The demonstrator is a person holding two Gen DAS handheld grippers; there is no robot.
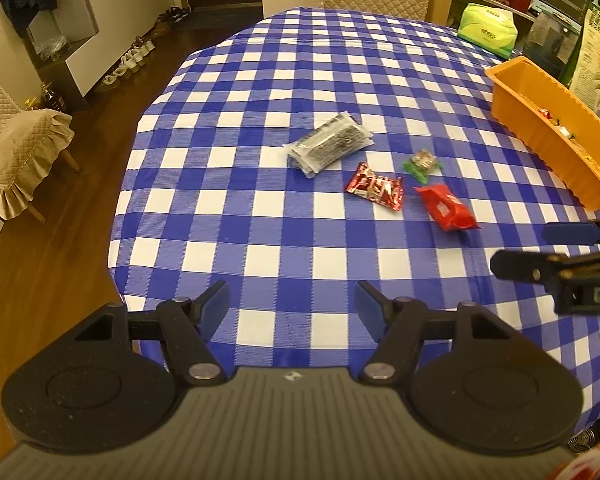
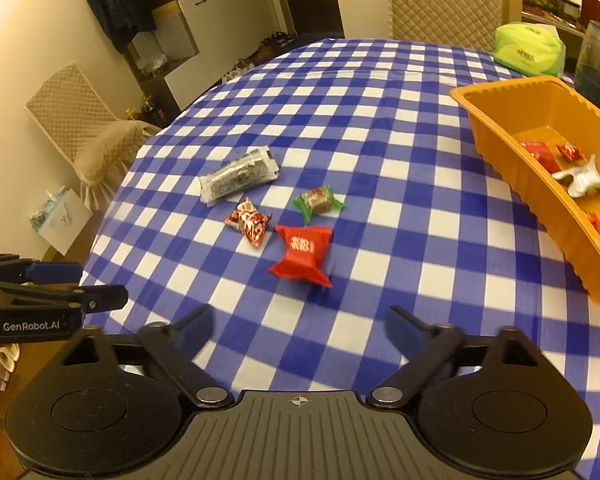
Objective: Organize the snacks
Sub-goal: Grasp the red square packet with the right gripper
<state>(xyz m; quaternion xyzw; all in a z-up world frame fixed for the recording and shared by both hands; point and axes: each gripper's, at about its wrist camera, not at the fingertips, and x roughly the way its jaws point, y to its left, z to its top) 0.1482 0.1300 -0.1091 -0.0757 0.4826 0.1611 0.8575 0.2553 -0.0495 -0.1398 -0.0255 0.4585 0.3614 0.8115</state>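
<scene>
Still 4 snacks loose. Right gripper (image 2: 298,330) and left gripper (image 1: 292,300) gape, empty. Next: red pouch (image 2: 303,254) into orange tray (image 2: 496,136).

Lighting: warm, yellowish indoor light, moderately bright, even across the table (image 1: 260,80). Shadows: soft and short beside the snack packets. Glare: faint sheen on the red packet (image 2: 303,254). Distortion: strong fisheye bending, the checks curved toward the edges, dark vignetting in the corners. Focus: right wrist view slightly smeared by motion, notably the right tool (image 2: 298,326); left wrist view was sharper, though its bottom right corner was blurred.
</scene>
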